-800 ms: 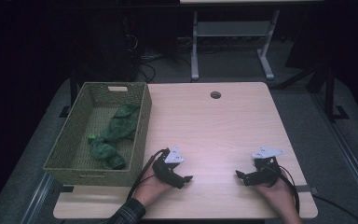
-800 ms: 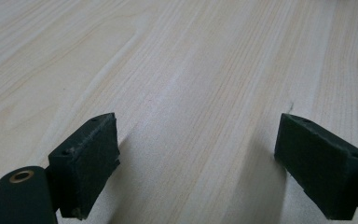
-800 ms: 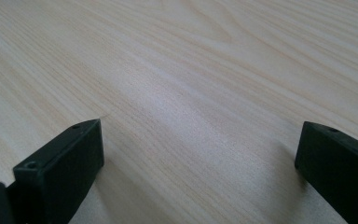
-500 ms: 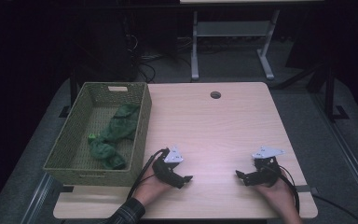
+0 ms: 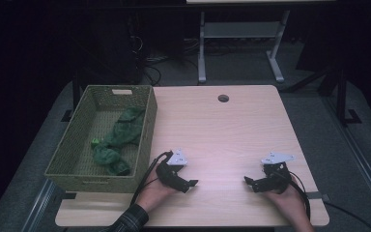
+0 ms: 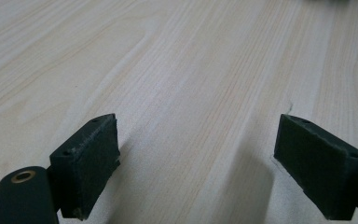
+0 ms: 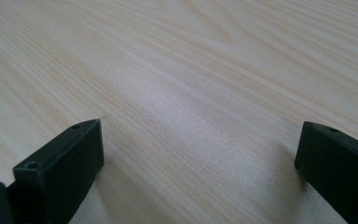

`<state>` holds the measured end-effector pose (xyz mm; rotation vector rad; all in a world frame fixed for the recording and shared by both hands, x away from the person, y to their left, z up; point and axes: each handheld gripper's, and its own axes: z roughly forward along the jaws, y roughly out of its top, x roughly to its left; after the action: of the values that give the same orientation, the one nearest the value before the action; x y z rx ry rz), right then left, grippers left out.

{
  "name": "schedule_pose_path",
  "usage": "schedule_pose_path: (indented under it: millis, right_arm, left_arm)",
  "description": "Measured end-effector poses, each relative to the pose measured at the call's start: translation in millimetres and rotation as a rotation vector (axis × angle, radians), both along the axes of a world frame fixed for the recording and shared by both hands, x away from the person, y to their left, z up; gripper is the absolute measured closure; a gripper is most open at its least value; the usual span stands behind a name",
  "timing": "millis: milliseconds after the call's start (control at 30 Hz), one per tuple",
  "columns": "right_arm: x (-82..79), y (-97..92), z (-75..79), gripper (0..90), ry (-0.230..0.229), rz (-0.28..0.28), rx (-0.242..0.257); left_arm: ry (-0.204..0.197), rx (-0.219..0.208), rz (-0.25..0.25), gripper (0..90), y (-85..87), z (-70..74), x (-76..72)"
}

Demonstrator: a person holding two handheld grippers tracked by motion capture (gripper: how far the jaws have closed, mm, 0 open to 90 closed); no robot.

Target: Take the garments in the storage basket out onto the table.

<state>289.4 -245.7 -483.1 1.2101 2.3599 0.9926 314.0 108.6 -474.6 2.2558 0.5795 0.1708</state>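
A person's hands rest on the near part of a light wooden table (image 5: 222, 130), each holding a black gripper. My left gripper (image 5: 191, 184) lies low on the wood just right of the basket, its jaws pointing right. In the left gripper view its two pads (image 6: 88, 163) stand wide apart over bare wood, so the left gripper (image 6: 196, 172) is open and holds nothing. My right gripper (image 5: 249, 182) sits near the table's right front, jaws pointing left. It (image 7: 191, 172) is open too, with plain tabletop between its pads (image 7: 65, 163).
A green woven basket (image 5: 145, 140) stands along the table's left side with crumpled green cloth (image 5: 118, 140) inside. A round cable hole (image 5: 223, 98) is near the far edge. A metal stand (image 5: 241, 43) and cables lie on the dark floor beyond.
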Motion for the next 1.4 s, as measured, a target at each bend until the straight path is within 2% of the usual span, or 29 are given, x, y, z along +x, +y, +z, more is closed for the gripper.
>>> schedule_pose_path:
  millis: [267, 600, 1000, 1100, 1400]
  right_arm:
    - [0.2, -0.1, -0.1, 0.9, -0.003, 0.002, -0.001]
    - [-0.4, 0.3, 0.1, 0.8, 0.005, -0.004, 0.001]
    - [-0.9, 0.0, 0.0, 0.9, 0.001, -0.009, -0.001]
    - [-0.9, 0.0, 0.0, 0.9, 0.001, -0.009, -0.001]
    - [-1.2, 0.0, 0.0, 0.9, 0.001, -0.01, -0.002]
  left_arm:
    - [0.0, -0.014, -0.005, 13.1, 1.5, 7.9, 0.4]
    - [0.008, -0.081, 0.002, 13.1, 5.7, 21.1, 1.7]
    - [-0.003, -0.065, -0.003, 13.1, 4.6, 34.3, 4.9]
    - [0.004, -0.094, 0.0, 13.1, 6.4, 38.9, 5.8]
    - [0.0, -0.115, -0.003, 13.2, 7.3, 56.5, 9.5]
